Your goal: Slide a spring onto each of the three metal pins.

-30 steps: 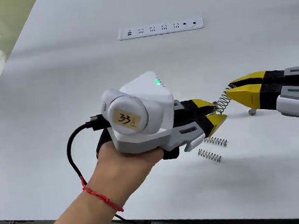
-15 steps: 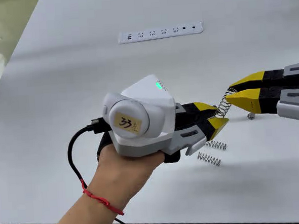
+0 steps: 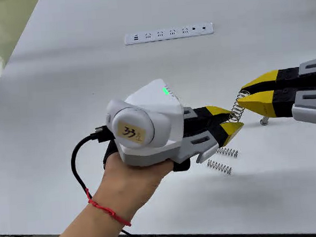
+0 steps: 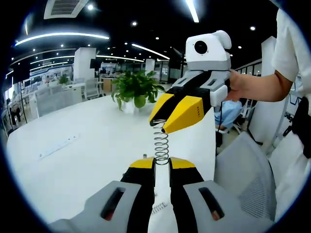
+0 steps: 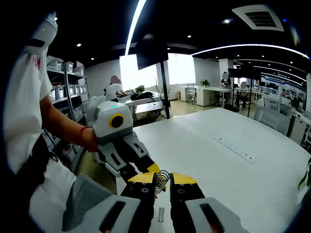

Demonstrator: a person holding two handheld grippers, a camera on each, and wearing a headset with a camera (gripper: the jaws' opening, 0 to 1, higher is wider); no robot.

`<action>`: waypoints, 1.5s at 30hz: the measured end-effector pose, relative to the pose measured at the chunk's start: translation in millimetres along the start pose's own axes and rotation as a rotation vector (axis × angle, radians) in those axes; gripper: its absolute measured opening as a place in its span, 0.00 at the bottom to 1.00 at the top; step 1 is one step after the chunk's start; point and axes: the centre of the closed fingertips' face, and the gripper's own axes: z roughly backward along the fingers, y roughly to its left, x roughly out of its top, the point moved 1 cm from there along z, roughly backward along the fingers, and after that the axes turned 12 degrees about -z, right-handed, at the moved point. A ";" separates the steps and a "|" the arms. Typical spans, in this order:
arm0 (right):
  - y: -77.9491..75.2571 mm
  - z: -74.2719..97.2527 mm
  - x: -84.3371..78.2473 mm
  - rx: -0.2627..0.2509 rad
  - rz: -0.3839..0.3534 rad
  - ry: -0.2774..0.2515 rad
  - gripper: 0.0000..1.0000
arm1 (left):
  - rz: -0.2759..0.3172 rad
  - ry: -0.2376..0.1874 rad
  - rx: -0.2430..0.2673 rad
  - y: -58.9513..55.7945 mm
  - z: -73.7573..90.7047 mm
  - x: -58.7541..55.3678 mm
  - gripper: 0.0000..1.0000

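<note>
**A:** In the head view, what has the spring?

**B:** Both grippers. The left gripper (image 3: 232, 119), held in a hand (image 3: 130, 179) with a red cord at the wrist, is clenched on the lower end of the spring (image 3: 236, 109). The right gripper (image 3: 242, 93) is clenched on the upper end. The spring runs tilted from one set of fingertips to the other, up off the table (image 3: 66, 102).

**A:** And under the fingers?

**B:** Two loose springs (image 3: 227, 152) lie on the table just below the left fingertips. A small pin (image 3: 264, 121) sits on the table beneath the right gripper's fingers. A power strip (image 3: 169, 33) lies well beyond both.

**A:** The left gripper view?

**B:** The left gripper (image 4: 162, 162) is pinched on the spring (image 4: 161, 143). The spring rises straight from its fingertips to the tips of the right gripper (image 4: 158, 125). One loose spring (image 4: 157, 208) lies on the table, seen between the left fingers.

**A:** The right gripper view?

**B:** The right gripper (image 5: 164, 180) grips the spring (image 5: 163, 175) between its fingertips. The left gripper (image 5: 154, 169) meets the spring from the far side. A loose spring (image 5: 161, 214) lies on the table between the right fingers.
</note>
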 end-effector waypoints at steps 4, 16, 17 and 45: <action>-0.3 0.3 -1.2 0.004 0.009 0.013 0.07 | 0.010 -0.023 -0.003 -0.9 0.6 0.3 0.07; -1.0 2.1 -4.8 0.014 0.038 0.051 0.07 | 0.019 -0.048 -0.011 -3.8 0.4 1.3 0.06; -0.8 2.3 -4.4 0.014 0.042 0.053 0.07 | 0.019 -0.049 -0.011 -3.8 0.3 1.5 0.06; 11.3 15.6 -4.0 0.236 0.293 0.405 0.25 | 0.003 -0.074 -0.059 -13.1 -0.9 7.8 0.06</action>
